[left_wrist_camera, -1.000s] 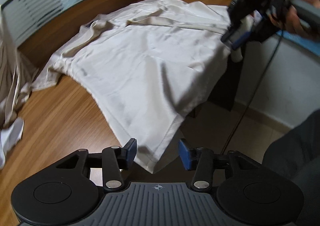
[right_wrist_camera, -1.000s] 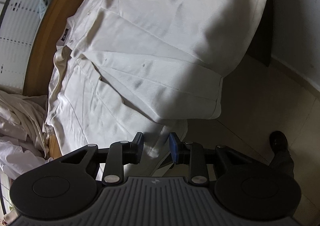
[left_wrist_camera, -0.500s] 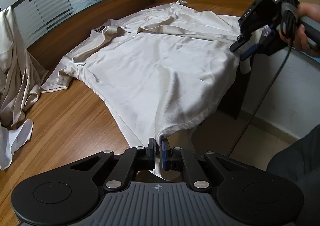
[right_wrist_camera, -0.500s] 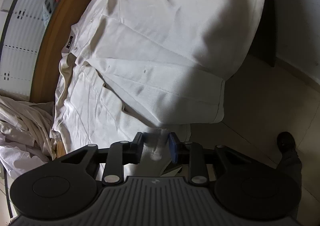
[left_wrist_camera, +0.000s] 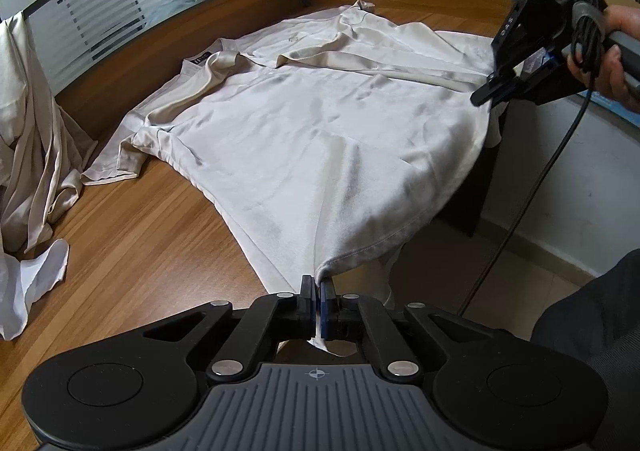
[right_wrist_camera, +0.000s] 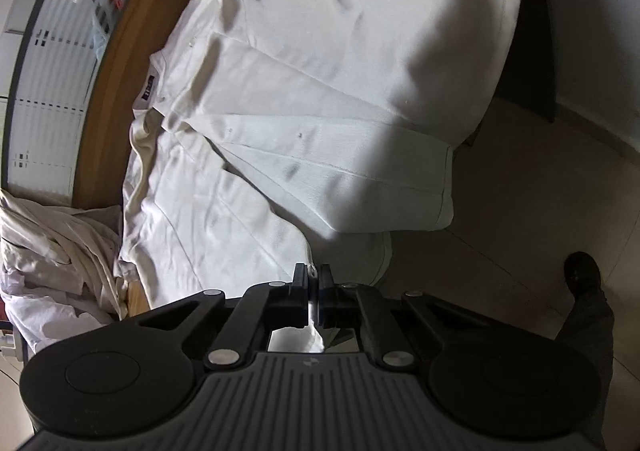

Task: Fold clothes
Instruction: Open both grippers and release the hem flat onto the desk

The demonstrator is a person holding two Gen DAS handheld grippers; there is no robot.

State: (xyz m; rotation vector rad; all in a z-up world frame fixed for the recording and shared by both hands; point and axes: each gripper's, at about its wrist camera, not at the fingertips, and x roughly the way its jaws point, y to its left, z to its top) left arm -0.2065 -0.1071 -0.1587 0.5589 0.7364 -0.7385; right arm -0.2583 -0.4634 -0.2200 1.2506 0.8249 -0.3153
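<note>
We see the cream polo shirt [left_wrist_camera: 320, 139] spread on the wooden counter [left_wrist_camera: 132, 251], its hem hanging over the edge. The left hand-held gripper [left_wrist_camera: 316, 297] and right hand-held gripper [right_wrist_camera: 314, 291] have just clamped that hem, cloth pinched between their pads.

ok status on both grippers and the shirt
Left gripper shut on cream polo shirt hem. Right gripper shut on hem too. Nothing blocking.

Wooden bench [left_wrist_camera: 132, 251] lying across lower left of frame; frosted striped partition [left_wrist_camera: 104, 11] running along upper left; black cable [left_wrist_camera: 520, 211] hanging at right.
</note>
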